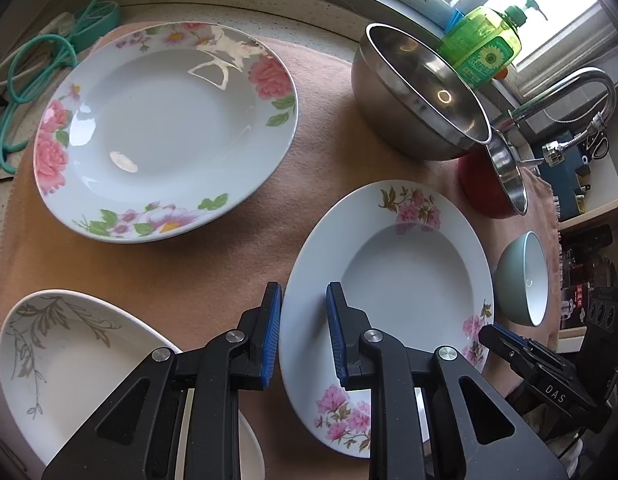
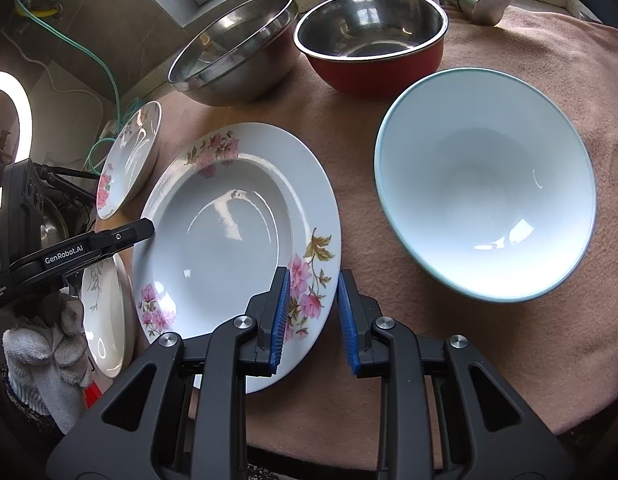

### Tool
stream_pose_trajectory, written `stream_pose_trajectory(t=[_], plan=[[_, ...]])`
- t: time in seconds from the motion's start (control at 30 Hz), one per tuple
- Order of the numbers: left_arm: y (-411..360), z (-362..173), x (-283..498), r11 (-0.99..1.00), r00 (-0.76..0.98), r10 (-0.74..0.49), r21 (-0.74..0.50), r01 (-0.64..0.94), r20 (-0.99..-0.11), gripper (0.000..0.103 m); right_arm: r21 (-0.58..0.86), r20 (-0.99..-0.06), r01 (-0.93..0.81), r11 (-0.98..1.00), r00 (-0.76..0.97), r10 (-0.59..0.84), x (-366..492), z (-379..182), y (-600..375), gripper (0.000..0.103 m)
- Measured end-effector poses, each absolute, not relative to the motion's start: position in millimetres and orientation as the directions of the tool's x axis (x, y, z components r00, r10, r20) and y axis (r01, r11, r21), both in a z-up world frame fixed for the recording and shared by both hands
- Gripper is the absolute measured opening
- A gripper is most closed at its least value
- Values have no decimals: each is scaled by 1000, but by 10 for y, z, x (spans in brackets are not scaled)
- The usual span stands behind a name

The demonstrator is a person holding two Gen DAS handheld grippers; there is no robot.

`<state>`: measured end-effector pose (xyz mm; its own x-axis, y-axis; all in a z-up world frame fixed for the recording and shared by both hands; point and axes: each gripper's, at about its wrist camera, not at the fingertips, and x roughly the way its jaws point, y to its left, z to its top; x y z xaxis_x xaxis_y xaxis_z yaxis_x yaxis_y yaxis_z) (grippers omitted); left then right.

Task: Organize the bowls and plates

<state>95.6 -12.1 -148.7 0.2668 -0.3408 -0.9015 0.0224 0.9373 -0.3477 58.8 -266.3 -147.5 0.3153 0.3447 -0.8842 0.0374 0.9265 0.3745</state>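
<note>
left gripper (image 1: 303,332) clamped on near-left rim of pink-flower plate (image 1: 409,264) | right gripper (image 2: 313,316) clamped on its opposite rim | plate sits on tan cloth (image 2: 489,340) between large rose plate (image 1: 161,132) and pale-blue bowl (image 2: 485,184) | steel bowl (image 2: 233,44), red bowl (image 2: 373,40) behind

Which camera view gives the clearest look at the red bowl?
The right wrist view: the red bowl shows whole there, with its steel inside and red outer wall. In the left wrist view only a sliver of it shows, edge-on and mostly hidden behind the steel bowl.
</note>
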Motion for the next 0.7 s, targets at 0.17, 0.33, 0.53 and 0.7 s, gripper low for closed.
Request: stream_pose_trajectory(t=[0.17, 0.33, 0.53, 0.7], plan=[[-147, -1485, 924, 942, 265, -328, -335, 21, -907, 21, 364, -888, 28, 931, 312, 338, 576, -1464, -2637, 25], [-149, -1474, 843, 943, 264, -324, -332, 16, -908, 21, 355, -892, 18, 935, 307, 333, 549, -1466, -2619, 25], [-163, -1465, 733, 945, 263, -319, -327, 13, -910, 21, 351, -895, 6, 936, 297, 334, 481, -1474, -2614, 25], [-177, -1448, 645, 944, 263, -320, -329, 8, -910, 21, 352, -897, 5, 936, 289, 335, 404, -1484, -2648, 25]])
